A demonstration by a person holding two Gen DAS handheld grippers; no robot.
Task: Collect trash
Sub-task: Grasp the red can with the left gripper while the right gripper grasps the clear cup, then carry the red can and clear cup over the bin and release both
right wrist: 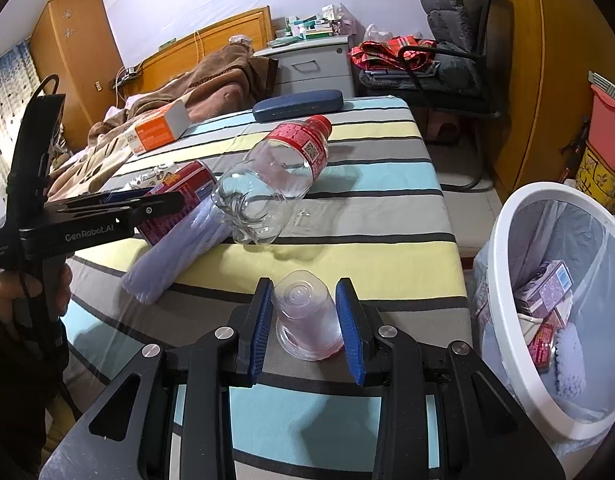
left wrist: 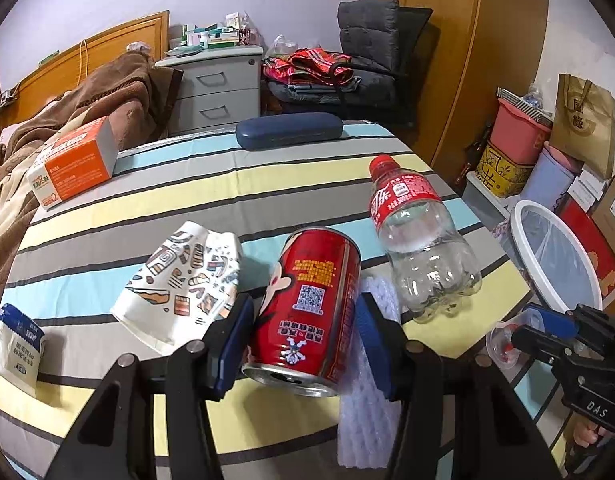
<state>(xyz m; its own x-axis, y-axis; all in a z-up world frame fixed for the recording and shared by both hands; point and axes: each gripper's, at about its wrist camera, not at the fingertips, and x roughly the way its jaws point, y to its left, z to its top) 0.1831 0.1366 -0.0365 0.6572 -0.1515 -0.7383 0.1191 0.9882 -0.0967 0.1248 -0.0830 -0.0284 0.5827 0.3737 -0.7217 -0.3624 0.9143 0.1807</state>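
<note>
A red drink can (left wrist: 307, 312) lies on the striped table (left wrist: 211, 184) between the fingers of my left gripper (left wrist: 303, 320), which is closed on it. An empty clear cola bottle (left wrist: 419, 244) lies to its right, a crumpled paper cup (left wrist: 183, 284) to its left, white foam netting (left wrist: 367, 396) beneath. My right gripper (right wrist: 307, 312) is shut on a small clear plastic cup (right wrist: 307, 320) above the table's near edge. The can (right wrist: 179, 200), bottle (right wrist: 275, 184) and my left gripper (right wrist: 119, 208) also show in the right wrist view.
A white trash bin (right wrist: 503, 280) lined with a clear bag stands right of the table with several discarded items inside. An orange box (left wrist: 75, 164), a blue glasses case (left wrist: 289, 130) and a white packet (left wrist: 15, 344) lie on the table. A bed lies left, a chair behind.
</note>
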